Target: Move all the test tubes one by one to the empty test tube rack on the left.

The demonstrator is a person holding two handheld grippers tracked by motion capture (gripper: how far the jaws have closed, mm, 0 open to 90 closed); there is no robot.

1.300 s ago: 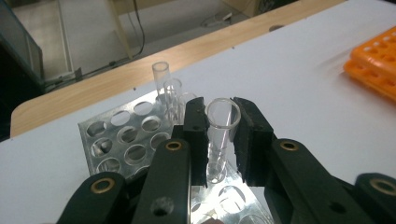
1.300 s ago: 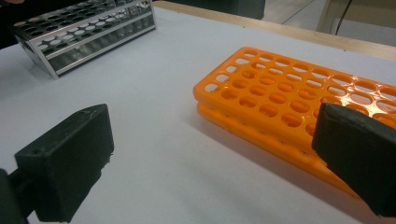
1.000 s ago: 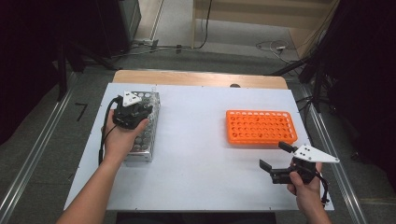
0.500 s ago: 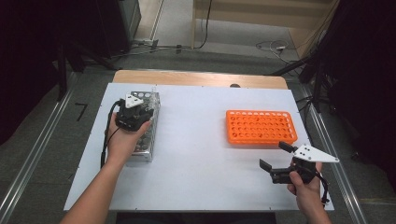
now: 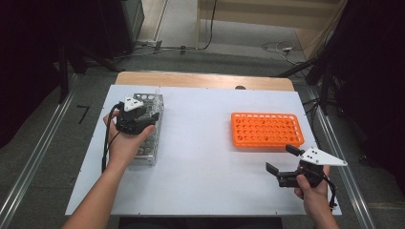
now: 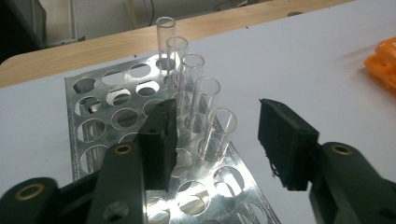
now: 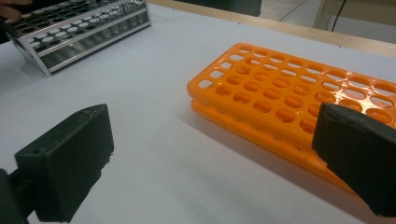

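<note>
Left gripper [image 6: 212, 140]: jaws part-open, just been opening; nearest glass tube [image 6: 215, 134] stands between them, pads not pressing on it.
Tubes: five clear ones in a row, running away from the left gripper in the metal rack [image 6: 88, 116]; lower ends hard to make out through the holes.
Metal rack: right under the left gripper; near end cut off by the frame, and in the high view partly hidden by the left hand [image 5: 125, 138].
Right gripper [image 5: 282, 161]: jaws wide, nothing between them, held over bare table [image 5: 200, 162].
Orange rack [image 7: 289, 93]: just ahead of the right gripper, holes look empty; far right end cut off, right jaw covers one corner.
</note>
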